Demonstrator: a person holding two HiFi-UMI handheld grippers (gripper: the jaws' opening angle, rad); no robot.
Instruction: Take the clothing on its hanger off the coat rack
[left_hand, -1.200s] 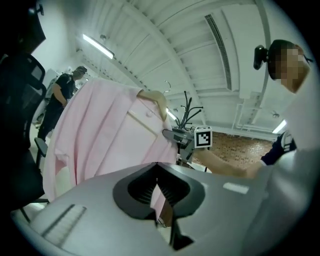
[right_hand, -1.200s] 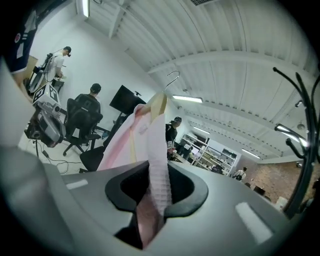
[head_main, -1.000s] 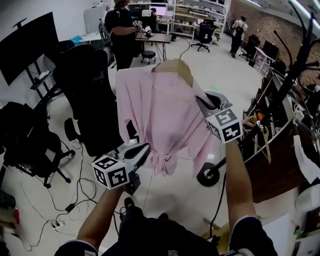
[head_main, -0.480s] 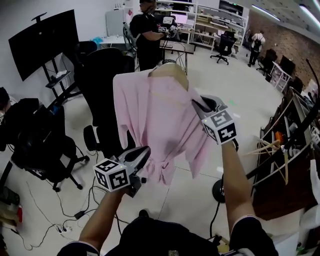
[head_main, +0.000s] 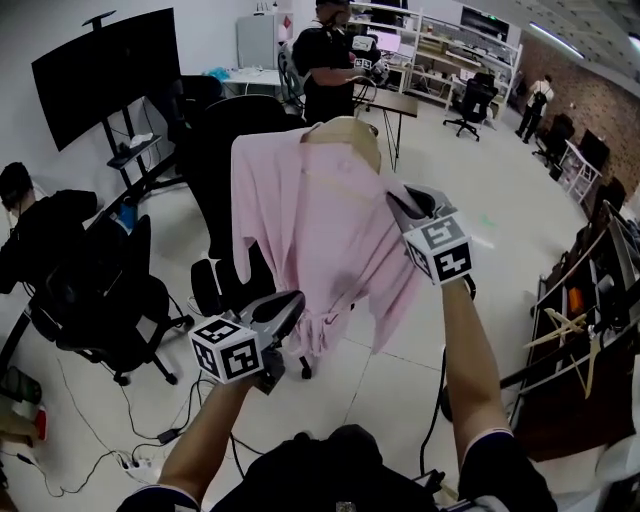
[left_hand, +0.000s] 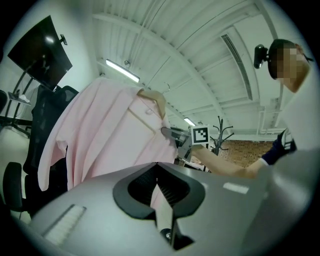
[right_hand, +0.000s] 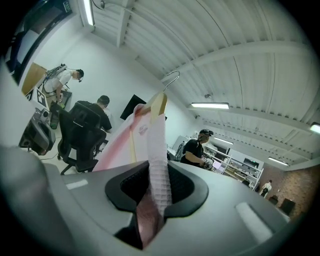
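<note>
A pink garment (head_main: 320, 225) hangs in mid-air on a wooden hanger (head_main: 350, 135), away from any rack. My right gripper (head_main: 400, 205) is shut on the garment's right shoulder over the hanger arm. In the right gripper view the cloth (right_hand: 155, 165) runs between the jaws up to the hanger's hook (right_hand: 170, 80). My left gripper (head_main: 290, 305) is lower down at the bunched hem, and a pale pink strip (left_hand: 162, 210) is pinched between its jaws. The black coat rack (left_hand: 221, 134) shows far behind in the left gripper view.
Black office chairs (head_main: 235, 150) (head_main: 100, 290) stand behind and left of the garment. There is a large dark screen (head_main: 100, 60) at the left wall, a standing person (head_main: 330, 60) at the back, and a seated person (head_main: 40, 225). Cables (head_main: 150, 440) lie on the floor. Spare wooden hangers (head_main: 570, 330) are at the right.
The head view has swung left: the coat rack has slid out at the right and the chairs and screen have come in. Both grippers keep their hold on the garment.
</note>
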